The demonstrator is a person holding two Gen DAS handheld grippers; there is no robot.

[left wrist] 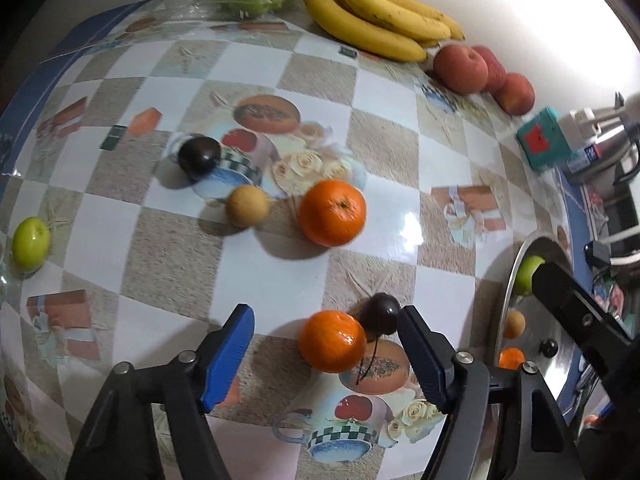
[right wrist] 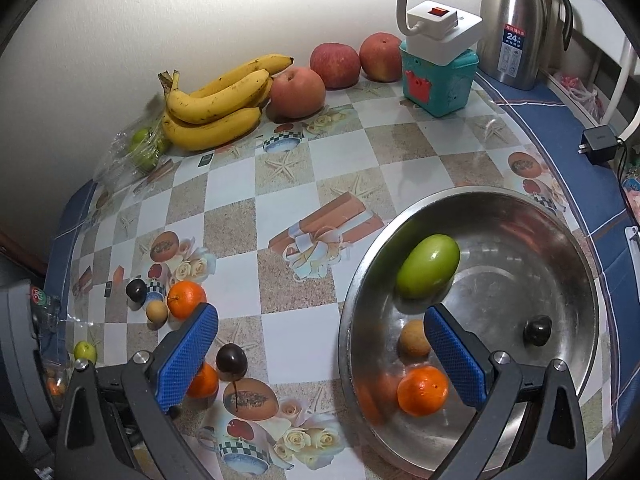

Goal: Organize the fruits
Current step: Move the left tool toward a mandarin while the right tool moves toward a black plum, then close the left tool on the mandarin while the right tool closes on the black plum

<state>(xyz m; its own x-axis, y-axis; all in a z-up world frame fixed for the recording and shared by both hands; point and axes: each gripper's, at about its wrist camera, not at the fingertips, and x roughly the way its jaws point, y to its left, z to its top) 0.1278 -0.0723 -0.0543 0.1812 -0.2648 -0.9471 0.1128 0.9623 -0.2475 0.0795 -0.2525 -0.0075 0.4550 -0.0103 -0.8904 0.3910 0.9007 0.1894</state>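
Sorting loose fruit into a steel bowl (right wrist: 576, 264), we judge ourselves roughly midway. Nearest to us, the left tool (left wrist: 326, 356) is spread wide and holds nothing; between its blue pads lie a near orange (left wrist: 332, 341) and a dark plum (left wrist: 380, 314) touching it, both resting on the desk (left wrist: 168, 264). That orange looks like the next pick. The right tool (right wrist: 322, 354) is also spread and empty, hanging over the bowl's near rim.

Inside the bowl we count a bowl orange (right wrist: 422, 390), a tan round fruit (right wrist: 414, 338), a green fruit (right wrist: 428, 266) and a small dark fruit (right wrist: 538, 330). The green fruit is blurred and may not have settled; we cannot tell for sure.

Further out on the desk, a cluster waits: a second orange (left wrist: 332, 213), a tan ball-shaped fruit (left wrist: 247, 211) just beside it, and another dark plum (left wrist: 199, 156). Well apart, near the left edge, sits a small green apple (left wrist: 31, 243). So at least six loose pieces seem left.

At the far wall lie a banana bunch (right wrist: 216, 104), three red apples (right wrist: 298, 92) in a row, and a clear bag of green fruit (right wrist: 142, 146); whether these belong in the bowl, we cannot say.

The desk wears a glossy checked cloth printed with cups, roses and parcels, bordered in blue. Beyond stand a teal box (right wrist: 438, 80) with a white switch unit on top, a steel thermos (right wrist: 516, 20), and a plain white wall.
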